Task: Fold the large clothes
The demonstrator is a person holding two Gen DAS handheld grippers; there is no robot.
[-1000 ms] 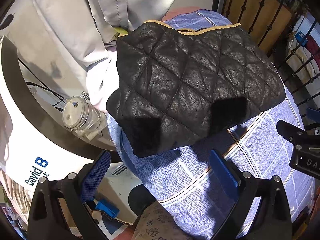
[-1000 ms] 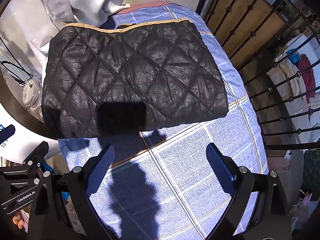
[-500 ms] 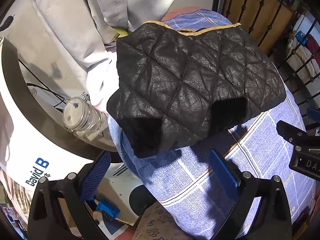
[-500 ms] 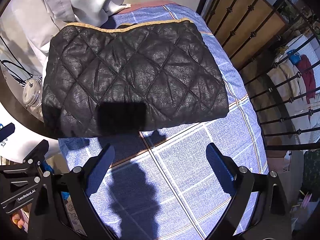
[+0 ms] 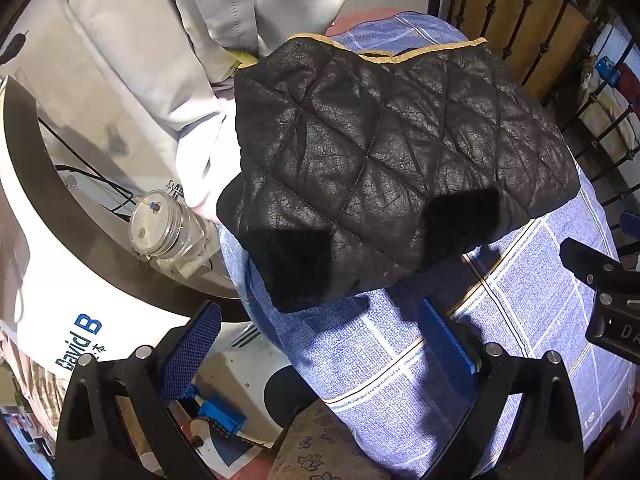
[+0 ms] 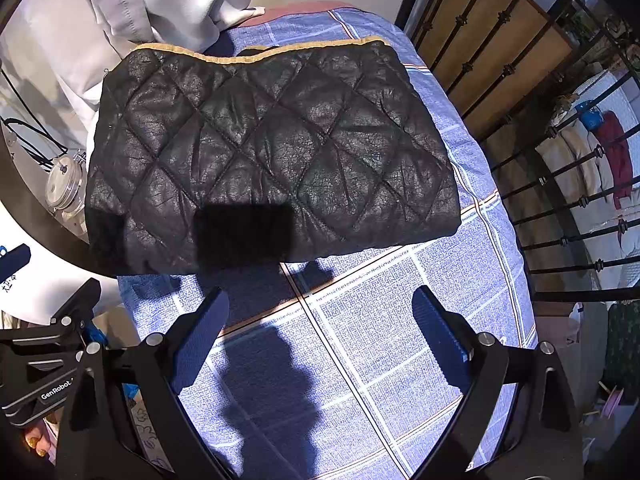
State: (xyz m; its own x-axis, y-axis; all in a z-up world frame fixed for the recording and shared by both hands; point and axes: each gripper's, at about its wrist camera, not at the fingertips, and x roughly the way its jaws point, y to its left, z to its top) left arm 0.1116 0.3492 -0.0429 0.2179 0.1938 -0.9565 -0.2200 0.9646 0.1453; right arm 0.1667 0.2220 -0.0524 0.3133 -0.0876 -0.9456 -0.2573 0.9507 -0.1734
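Observation:
A black quilted garment (image 5: 384, 164) with a tan trim edge lies folded into a compact rectangle on a blue checked cloth surface (image 5: 520, 320). It also shows in the right wrist view (image 6: 272, 152). My left gripper (image 5: 320, 340) is open and empty, held just short of the garment's near left corner. My right gripper (image 6: 320, 328) is open and empty, over the bare blue cloth (image 6: 400, 340) in front of the garment's near edge. Neither gripper touches the garment.
A clear glass jar (image 5: 168, 228) sits at the left on a dark-rimmed white unit (image 5: 52, 292). Pale grey fabric (image 5: 160, 60) hangs behind the garment. A black metal railing (image 6: 560, 140) runs along the right side of the surface.

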